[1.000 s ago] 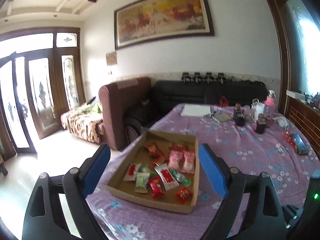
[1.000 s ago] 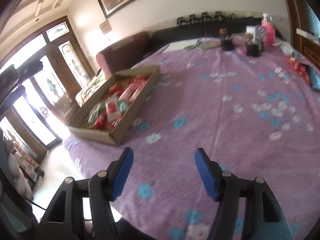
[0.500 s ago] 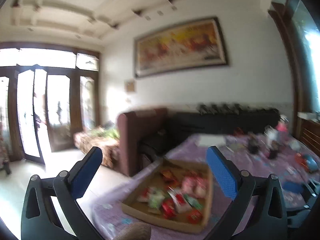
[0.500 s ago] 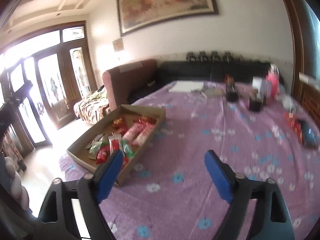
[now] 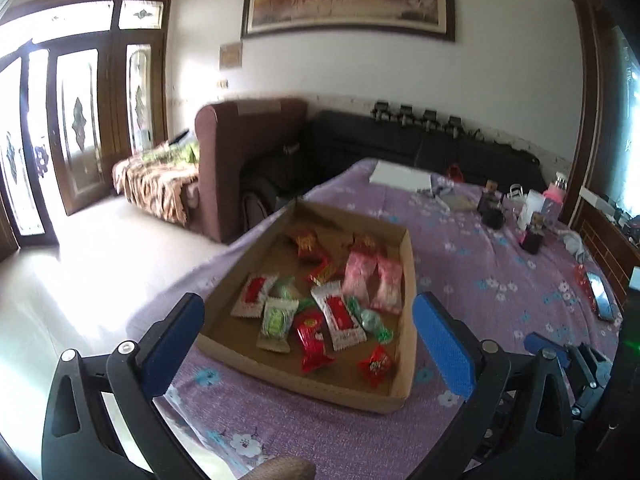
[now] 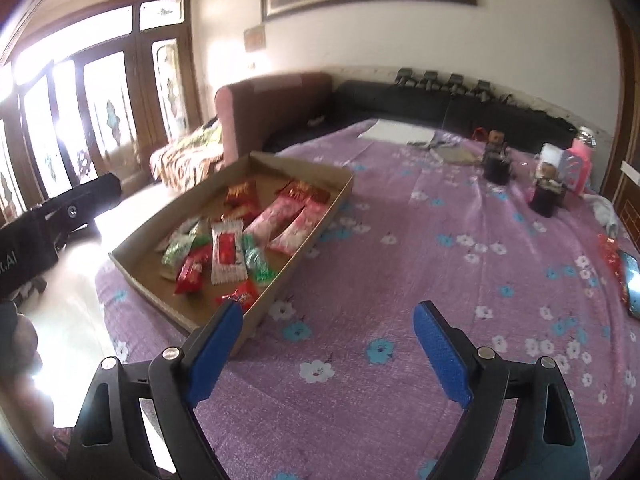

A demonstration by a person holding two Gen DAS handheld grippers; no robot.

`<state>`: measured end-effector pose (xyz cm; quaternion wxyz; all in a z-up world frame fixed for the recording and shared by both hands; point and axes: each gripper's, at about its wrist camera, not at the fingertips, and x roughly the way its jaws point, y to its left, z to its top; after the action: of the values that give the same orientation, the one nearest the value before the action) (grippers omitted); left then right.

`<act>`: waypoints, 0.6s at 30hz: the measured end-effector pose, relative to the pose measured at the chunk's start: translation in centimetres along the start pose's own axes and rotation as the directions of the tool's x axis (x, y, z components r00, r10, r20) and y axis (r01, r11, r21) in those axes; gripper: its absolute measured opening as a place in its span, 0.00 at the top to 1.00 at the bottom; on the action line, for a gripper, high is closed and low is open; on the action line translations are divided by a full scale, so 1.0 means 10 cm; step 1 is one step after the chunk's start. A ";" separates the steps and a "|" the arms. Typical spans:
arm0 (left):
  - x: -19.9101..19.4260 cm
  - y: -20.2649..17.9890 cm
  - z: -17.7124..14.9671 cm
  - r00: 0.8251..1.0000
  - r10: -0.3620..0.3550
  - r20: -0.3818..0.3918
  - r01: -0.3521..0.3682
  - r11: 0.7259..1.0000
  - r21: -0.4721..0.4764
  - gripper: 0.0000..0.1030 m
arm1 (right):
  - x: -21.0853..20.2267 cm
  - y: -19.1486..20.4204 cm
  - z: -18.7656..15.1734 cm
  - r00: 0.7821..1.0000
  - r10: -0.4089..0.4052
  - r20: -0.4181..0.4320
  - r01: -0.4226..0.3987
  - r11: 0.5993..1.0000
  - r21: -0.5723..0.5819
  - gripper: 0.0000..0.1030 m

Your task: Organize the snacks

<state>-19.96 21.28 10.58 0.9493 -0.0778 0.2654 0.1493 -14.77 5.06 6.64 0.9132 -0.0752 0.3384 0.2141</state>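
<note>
A shallow cardboard tray (image 5: 405, 292) lies on the purple flowered tablecloth (image 5: 472, 280) and holds several wrapped snacks: red, green, white-and-red (image 5: 338, 316) and pink (image 5: 356, 276) packets. It also shows in the right wrist view (image 6: 316, 226), with the snacks (image 6: 226, 256) inside. My left gripper (image 5: 308, 340) is open and empty, held above the tray's near end. My right gripper (image 6: 328, 344) is open and empty, above the cloth just right of the tray's near corner.
Dark cups (image 6: 496, 168), a pink bottle (image 6: 578, 164) and white paper (image 6: 396, 134) stand at the table's far end. A phone (image 5: 600, 294) and a red packet (image 6: 610, 258) lie at the right edge. A sofa (image 5: 248, 160) is beyond the table's left edge.
Both grippers have tilted back down toward the table after swinging up. The left one is closer to the tray; the right one has come nearer its near corner. Both stay open.
</note>
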 end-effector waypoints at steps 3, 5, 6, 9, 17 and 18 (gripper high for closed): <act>0.13 0.01 -0.04 0.998 -0.007 -0.056 0.007 1.000 -0.005 0.00 | 0.09 0.06 0.03 1.000 0.002 -0.020 -0.003 0.999 -0.032 0.14; 0.20 0.04 -0.06 0.997 -0.009 -0.076 0.008 1.000 -0.011 0.00 | 0.13 0.10 0.06 1.000 0.002 -0.026 -0.004 0.999 -0.047 0.14; 0.23 0.06 -0.06 0.996 -0.008 -0.087 0.007 1.000 -0.013 0.00 | 0.16 0.13 0.07 0.999 0.004 -0.033 -0.005 0.998 -0.057 0.14; 0.33 0.11 -0.08 0.992 0.002 -0.124 -0.005 1.000 -0.018 0.00 | 0.24 0.18 0.09 0.999 0.004 -0.054 -0.008 0.997 -0.074 0.14; 0.49 0.23 -0.10 0.981 0.007 -0.194 -0.015 0.999 -0.039 0.00 | 0.39 0.29 0.10 0.996 -0.004 -0.092 -0.006 0.995 -0.100 0.14; 0.50 0.23 -0.11 0.980 0.005 -0.199 -0.013 0.999 -0.039 0.00 | 0.40 0.30 0.10 0.996 -0.006 -0.094 -0.004 0.995 -0.102 0.14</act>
<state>-17.18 24.41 6.89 0.9157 -0.1101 0.3560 0.1504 -12.79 9.36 4.80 0.8913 -0.1319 0.3699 0.2268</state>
